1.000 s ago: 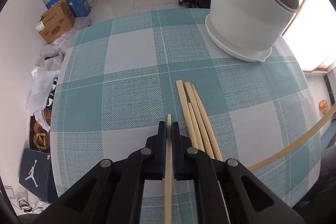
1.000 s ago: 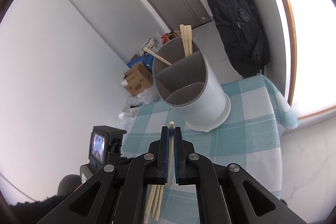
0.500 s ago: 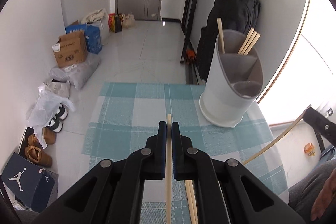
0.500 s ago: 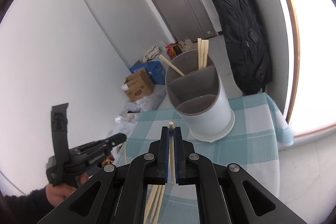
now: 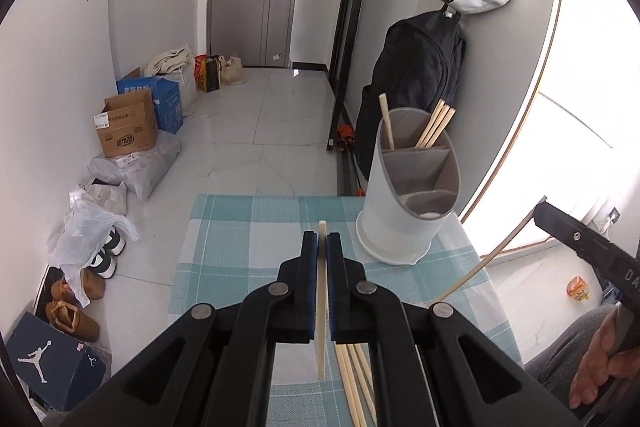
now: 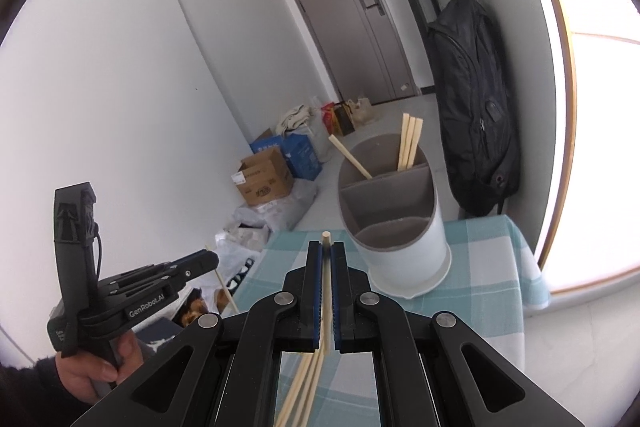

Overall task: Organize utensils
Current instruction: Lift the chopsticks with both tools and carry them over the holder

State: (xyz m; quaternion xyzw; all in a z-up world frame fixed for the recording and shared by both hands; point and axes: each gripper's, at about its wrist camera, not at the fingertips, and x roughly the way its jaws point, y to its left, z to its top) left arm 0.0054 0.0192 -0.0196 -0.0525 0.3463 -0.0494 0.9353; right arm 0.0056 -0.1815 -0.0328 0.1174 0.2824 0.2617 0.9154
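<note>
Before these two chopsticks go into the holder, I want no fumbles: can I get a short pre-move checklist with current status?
1. Left gripper shut on its chopstick: ok.
2. Right gripper shut on its chopstick: ok.
3. Utensil holder upright on the checked tablecloth: ok.
4. Middle and front compartments free of chopsticks: ok; four stand in the back one.
5. Loose chopsticks left on the cloth: not ok, more to collect.
6. Grippers clear of each other: ok.
</note>
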